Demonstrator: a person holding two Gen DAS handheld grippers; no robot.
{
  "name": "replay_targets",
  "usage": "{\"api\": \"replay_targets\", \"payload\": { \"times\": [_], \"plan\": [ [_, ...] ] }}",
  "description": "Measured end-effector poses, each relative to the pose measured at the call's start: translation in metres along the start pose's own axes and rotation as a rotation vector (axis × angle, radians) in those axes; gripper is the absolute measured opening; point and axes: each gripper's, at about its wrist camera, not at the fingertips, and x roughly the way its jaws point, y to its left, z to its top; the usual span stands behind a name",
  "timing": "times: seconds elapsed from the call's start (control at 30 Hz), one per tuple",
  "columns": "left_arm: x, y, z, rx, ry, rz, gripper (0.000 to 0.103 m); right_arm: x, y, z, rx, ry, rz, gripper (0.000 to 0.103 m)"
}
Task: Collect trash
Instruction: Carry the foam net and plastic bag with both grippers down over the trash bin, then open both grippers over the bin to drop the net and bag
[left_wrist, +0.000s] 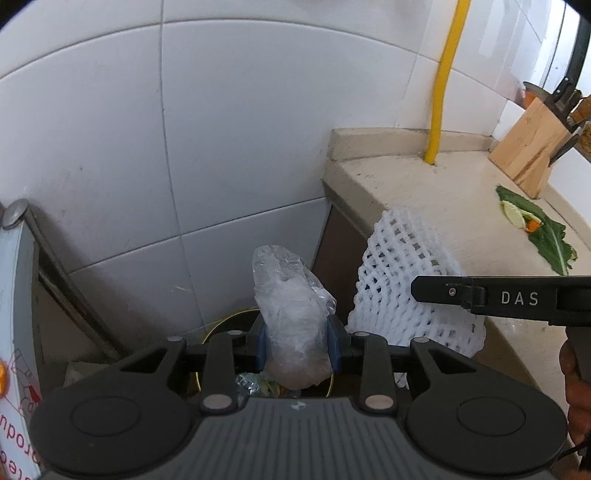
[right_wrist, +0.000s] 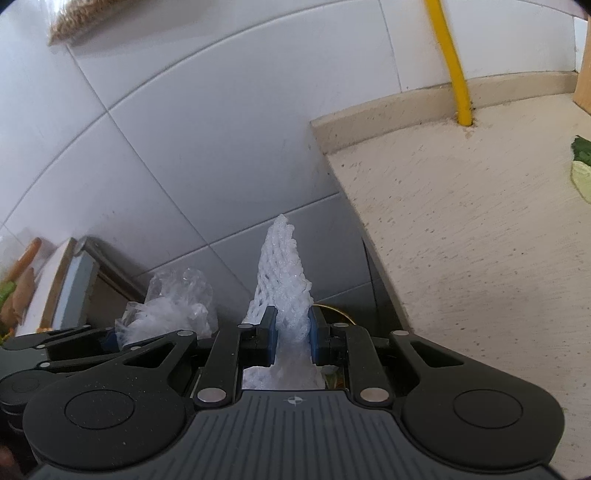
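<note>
Two loaded grippers, knife block, leaf scraps, yellow pipe

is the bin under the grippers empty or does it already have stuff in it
Not empty. Below the left gripper, which pinches a clear plastic bag, the dark bin shows crumpled wrapping and green scraps. How full, cannot tell.

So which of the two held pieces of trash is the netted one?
The white foam net, pinched in the right tool. The left tool holds a crumpled clear plastic bag, smooth film without mesh.
</note>
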Motion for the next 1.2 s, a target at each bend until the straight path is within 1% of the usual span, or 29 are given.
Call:
{"api": "replay_targets", "payload": {
  "times": [0.27, 0.67, 0.77, 0.8, 0.83, 0.9, 1.07, 1.2],
  "plan": [
    [0.016, 0.010, 0.001, -0.007, 0.038, 0.027, 0.027, 0.027, 0.006, 0.003, -0.008, 0.040, -0.010, 0.022],
    [0.055, 0.021, 0.007, -0.012, 0.113, 0.069, 0.028, 0.081, 0.007, 0.004, -0.003, 0.118, -0.042, 0.023],
    [0.068, 0.025, 0.009, -0.030, 0.146, 0.081, 0.031, 0.096, 0.007, 0.003, -0.006, 0.145, -0.051, 0.024],
    [0.072, 0.026, 0.010, -0.038, 0.156, 0.083, 0.033, 0.101, 0.008, 0.004, -0.005, 0.153, -0.052, 0.025],
    [0.076, 0.027, 0.010, -0.046, 0.166, 0.087, 0.035, 0.106, 0.007, 0.004, 0.001, 0.158, -0.049, 0.029],
    [0.085, 0.029, 0.011, -0.059, 0.185, 0.106, 0.038, 0.118, 0.004, 0.004, 0.017, 0.167, -0.047, 0.030],
    [0.112, 0.034, 0.015, -0.084, 0.251, 0.153, 0.041, 0.147, -0.005, -0.001, 0.039, 0.204, -0.074, 0.033],
    [0.119, 0.039, 0.013, -0.120, 0.286, 0.156, 0.042, 0.165, -0.010, -0.008, 0.053, 0.221, -0.075, 0.034]
  ]
}}
